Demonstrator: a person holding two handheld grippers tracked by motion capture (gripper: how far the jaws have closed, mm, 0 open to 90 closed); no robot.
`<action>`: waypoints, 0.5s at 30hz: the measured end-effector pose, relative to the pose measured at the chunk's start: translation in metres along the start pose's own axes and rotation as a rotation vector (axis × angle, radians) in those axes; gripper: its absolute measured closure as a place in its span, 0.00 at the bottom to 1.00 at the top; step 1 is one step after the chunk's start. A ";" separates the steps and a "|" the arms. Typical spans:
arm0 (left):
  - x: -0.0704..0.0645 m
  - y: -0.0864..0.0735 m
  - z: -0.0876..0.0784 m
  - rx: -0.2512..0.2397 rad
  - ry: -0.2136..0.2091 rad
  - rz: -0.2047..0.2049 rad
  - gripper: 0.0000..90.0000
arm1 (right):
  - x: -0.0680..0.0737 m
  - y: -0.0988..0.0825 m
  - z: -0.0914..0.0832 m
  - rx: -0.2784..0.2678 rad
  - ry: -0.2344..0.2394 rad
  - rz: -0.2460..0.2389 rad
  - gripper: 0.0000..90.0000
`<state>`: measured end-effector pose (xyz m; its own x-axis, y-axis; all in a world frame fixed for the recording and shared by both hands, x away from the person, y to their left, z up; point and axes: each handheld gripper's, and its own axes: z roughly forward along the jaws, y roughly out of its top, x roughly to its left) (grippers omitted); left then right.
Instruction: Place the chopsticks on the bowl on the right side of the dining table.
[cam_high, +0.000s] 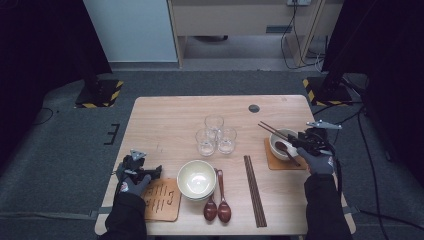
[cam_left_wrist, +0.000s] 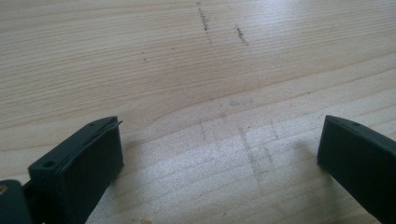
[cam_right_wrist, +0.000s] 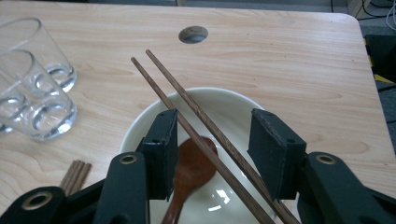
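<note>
A small white bowl (cam_high: 276, 141) (cam_right_wrist: 224, 100) sits on a brown coaster (cam_high: 272, 163) at the table's right side. Inside it rests a brown spoon (cam_right_wrist: 196, 163). A pair of dark chopsticks (cam_high: 269, 129) (cam_right_wrist: 177, 81) lies slanted across the bowl's rim. My right gripper (cam_high: 295, 141) (cam_right_wrist: 212, 126) hovers over the bowl, open, with the chopsticks passing between its jaws; neither pad presses on them. At the table's left edge my left gripper (cam_high: 157, 171) (cam_left_wrist: 219, 140) is open just above bare wood, with nothing between its jaws.
Three clear glasses (cam_high: 215, 135) (cam_right_wrist: 42, 98) cluster mid-table. A larger pale bowl (cam_high: 196, 179), two brown spoons (cam_high: 217, 207) and more chopsticks (cam_high: 254, 190) lie near the front edge. A wooden mat (cam_high: 162, 199) lies beside the left hand. A cable hole (cam_high: 254, 108) marks the far side.
</note>
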<state>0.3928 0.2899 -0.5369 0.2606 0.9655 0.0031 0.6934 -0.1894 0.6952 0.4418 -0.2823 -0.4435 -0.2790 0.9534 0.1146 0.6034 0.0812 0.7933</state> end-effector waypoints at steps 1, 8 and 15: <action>0.000 0.000 0.000 0.000 0.000 0.000 0.00 | 0.000 0.000 0.001 0.003 0.003 0.003 0.58; 0.000 0.000 0.000 0.000 0.000 0.000 0.00 | 0.000 0.004 0.009 0.017 -0.004 -0.006 0.58; 0.000 0.000 0.000 0.000 0.000 0.000 0.00 | 0.002 0.008 0.017 0.026 -0.011 -0.019 0.56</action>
<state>0.3928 0.2899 -0.5369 0.2604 0.9655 0.0030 0.6934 -0.1892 0.6952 0.4586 -0.2746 -0.4466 -0.2826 0.9547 0.0929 0.6175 0.1070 0.7793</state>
